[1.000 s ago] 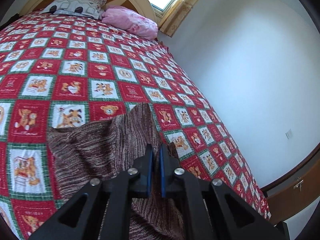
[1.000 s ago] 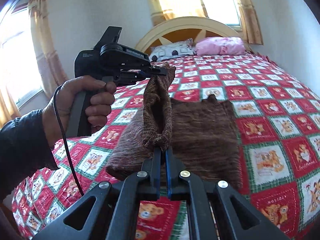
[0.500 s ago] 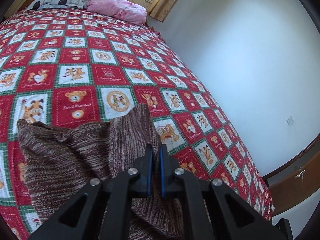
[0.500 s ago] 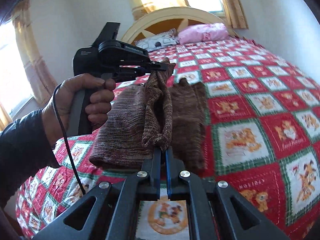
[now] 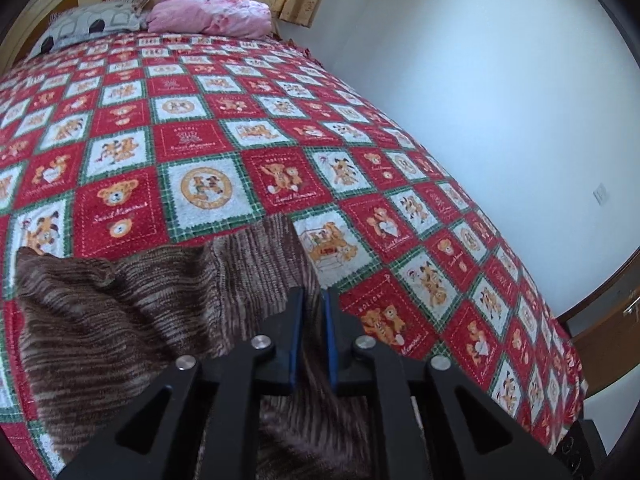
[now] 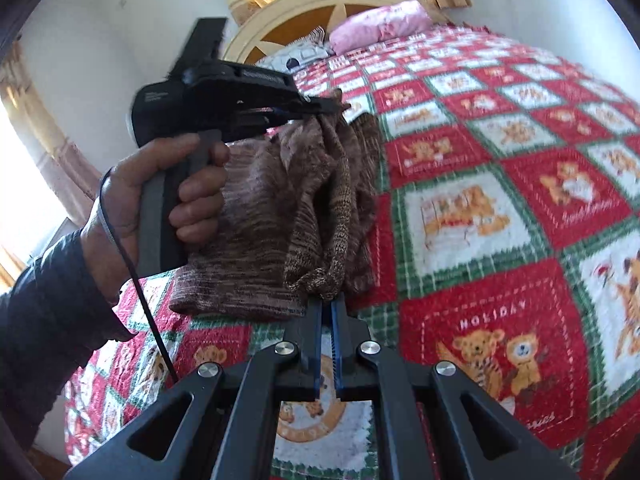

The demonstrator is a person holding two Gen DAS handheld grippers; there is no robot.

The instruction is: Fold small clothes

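Observation:
A brown knit garment (image 5: 132, 304) lies partly on the red patchwork bedspread (image 5: 280, 128). My left gripper (image 5: 314, 300) is shut on one edge of it and holds that edge lifted. In the right wrist view the same garment (image 6: 280, 200) hangs bunched between the two grippers. My right gripper (image 6: 330, 302) is shut on its lower corner. The left gripper (image 6: 336, 106) shows there too, held in a hand, pinching the garment's upper corner.
A pink pillow (image 5: 208, 20) and a grey patterned pillow (image 5: 96, 20) lie at the cream headboard (image 6: 320, 4). A white wall (image 5: 480, 100) runs along the bed's right side. A wooden footboard (image 5: 600, 332) sits at the right.
Both grippers have carried the held edge of the garment across to the left, over the rest of it. The fabric is now bunched closer together, with more bedspread showing to the right.

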